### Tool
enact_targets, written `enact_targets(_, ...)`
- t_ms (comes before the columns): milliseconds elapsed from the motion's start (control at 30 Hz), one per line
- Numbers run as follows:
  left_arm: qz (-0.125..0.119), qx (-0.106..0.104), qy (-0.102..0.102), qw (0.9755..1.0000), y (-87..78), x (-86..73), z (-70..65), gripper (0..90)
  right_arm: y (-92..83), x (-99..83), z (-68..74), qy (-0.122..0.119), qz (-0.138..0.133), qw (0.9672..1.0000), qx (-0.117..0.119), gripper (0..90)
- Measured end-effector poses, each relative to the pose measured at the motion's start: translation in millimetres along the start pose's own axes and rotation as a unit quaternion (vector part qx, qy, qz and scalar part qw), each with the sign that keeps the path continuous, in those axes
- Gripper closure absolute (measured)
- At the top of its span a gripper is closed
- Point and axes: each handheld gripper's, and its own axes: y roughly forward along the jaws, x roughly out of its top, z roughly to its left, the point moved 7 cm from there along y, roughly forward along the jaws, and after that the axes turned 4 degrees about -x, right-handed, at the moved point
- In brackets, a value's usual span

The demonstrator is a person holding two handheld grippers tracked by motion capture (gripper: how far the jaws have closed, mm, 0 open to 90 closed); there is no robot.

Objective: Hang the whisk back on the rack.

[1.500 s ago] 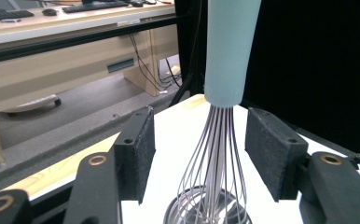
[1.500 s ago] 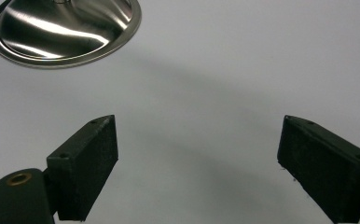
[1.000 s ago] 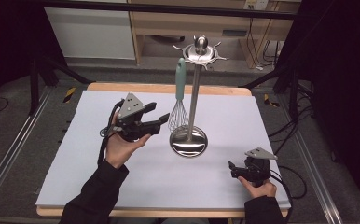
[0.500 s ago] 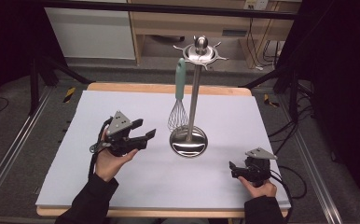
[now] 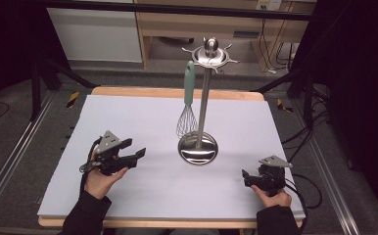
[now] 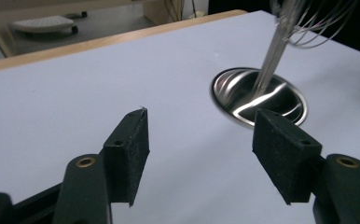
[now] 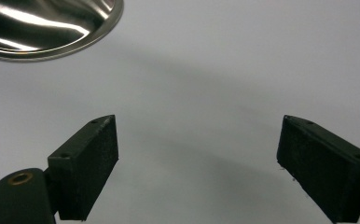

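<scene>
Here we are at the table point(image 5: 128, 112), a white sheet over a wooden top, and a steel utensil stand point(image 5: 202, 103) rises a little right of centre. Its round polished base point(image 5: 198, 148) sits flat on the sheet, the pole goes straight up, and a ring of hooks crowns it. One whisk point(image 5: 187, 100) hangs from a hook on the stand's left side, mint-green handle up, wire head dangling just above the base and just beside the pole.

Down at the near left, the left gripper point(image 5: 132, 152) is held in the person's left hand point(image 5: 99, 177), raised a little off the sheet and pointing toward the stand. Its jaws are spread wide with nothing between them (the left gripper view looks past both black pads at the shiny base point(image 6: 258, 96) and the blurred whisk wires point(image 6: 308, 23) above it). It is well apart from the stand, touching nothing.

Over at the near right, the right gripper point(image 5: 247, 177) sits low by the table's front edge in the person's right hand point(image 5: 273, 197), cable trailing off to the right. Its jaws too are wide apart and empty; the right gripper view shows bare white sheet between the pads, with the rim of the base point(image 7: 47, 28) up in the top left corner.
</scene>
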Motion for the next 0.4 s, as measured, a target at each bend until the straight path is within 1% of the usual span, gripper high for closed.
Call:
enact_targets(100, 0.008, 0.015, -0.014, 0.9998, -4.4, -13.2, 13.4, 35.1, 0.5, -0.3, 0.2, 0.001, 0.001, 1.0, -0.001, 12.9)
enact_targets(200, 0.014, 0.026, -0.025, 0.9992, -8.2, -25.0, 24.1, 34.1, 1.6, -1.2, -0.2, -0.002, 0.004, 1.0, -0.004, 12.9)
enact_targets(300, 0.024, 0.036, -0.041, 0.9982, -11.9, -38.2, 36.2, 33.6, 2.0, -1.7, -1.0, -0.001, 0.006, 1.0, -0.007, 12.9)
enact_targets(333, 0.028, 0.039, -0.045, 0.9978, -12.7, -41.1, 39.7, 33.5, 2.0, -2.0, -0.5, 0.005, 0.008, 0.9999, -0.007, 12.9)
enact_targets(400, 0.031, 0.047, -0.051, 0.9971, -16.0, -44.7, 45.8, 32.9, 2.3, -2.1, -2.5, -0.002, 0.007, 0.9999, -0.01, 12.9)
